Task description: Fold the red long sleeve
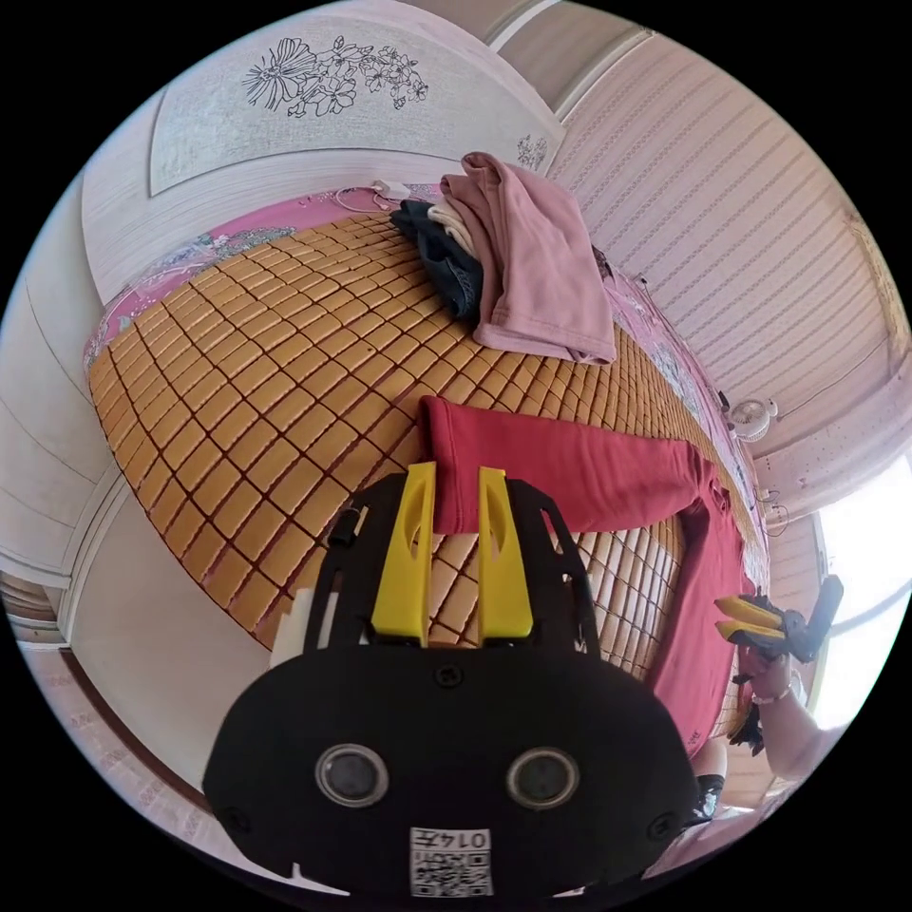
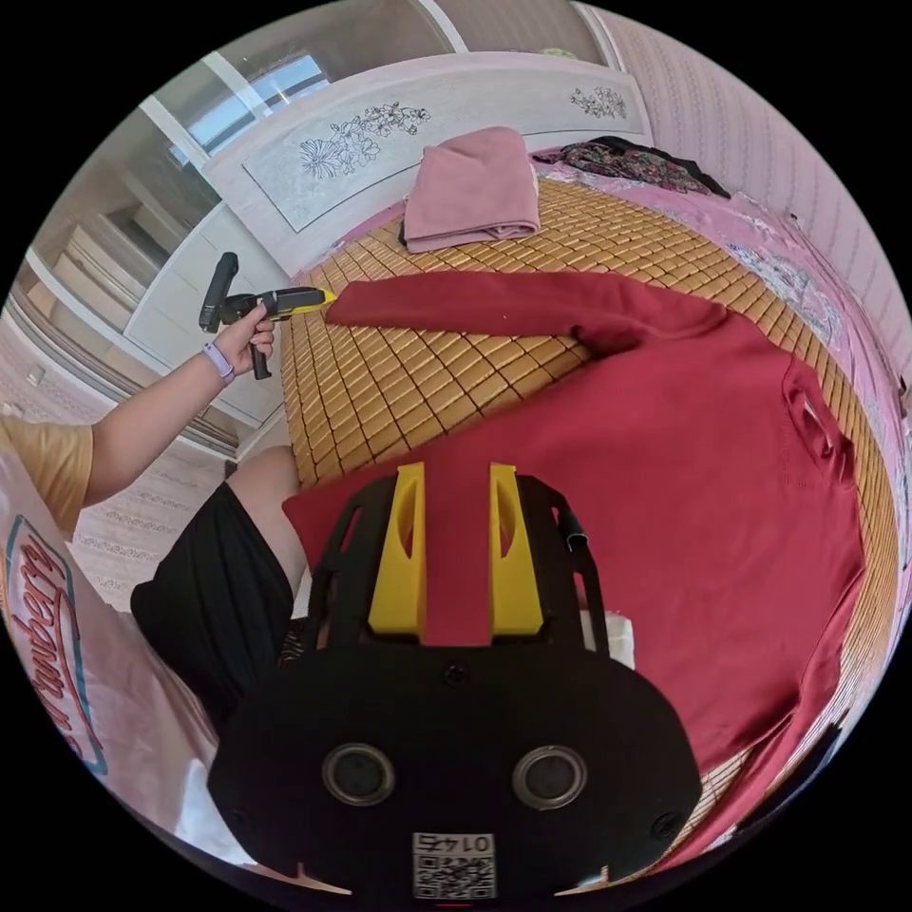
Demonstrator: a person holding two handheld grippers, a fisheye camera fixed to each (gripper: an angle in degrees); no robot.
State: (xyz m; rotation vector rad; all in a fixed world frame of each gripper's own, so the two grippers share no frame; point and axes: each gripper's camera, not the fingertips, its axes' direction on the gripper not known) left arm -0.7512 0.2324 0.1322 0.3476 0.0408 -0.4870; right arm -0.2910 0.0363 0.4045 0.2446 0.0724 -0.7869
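The red long sleeve shirt lies flat on a bamboo mat covering the bed, one sleeve stretched out sideways. My left gripper is at the cuff end of that sleeve, jaws apart with the cuff lying between them; it also appears in the right gripper view, held by a hand at the cuff's tip. My right gripper is open over the shirt's lower hem near the bed edge, red fabric showing between the jaws. In the left gripper view, the right gripper is by the shirt's body.
A folded pink garment lies on dark clothes near the headboard. Patterned clothes lie at the far side by the wall. A small fan stands beyond the bed. The person's leg is at the bed edge.
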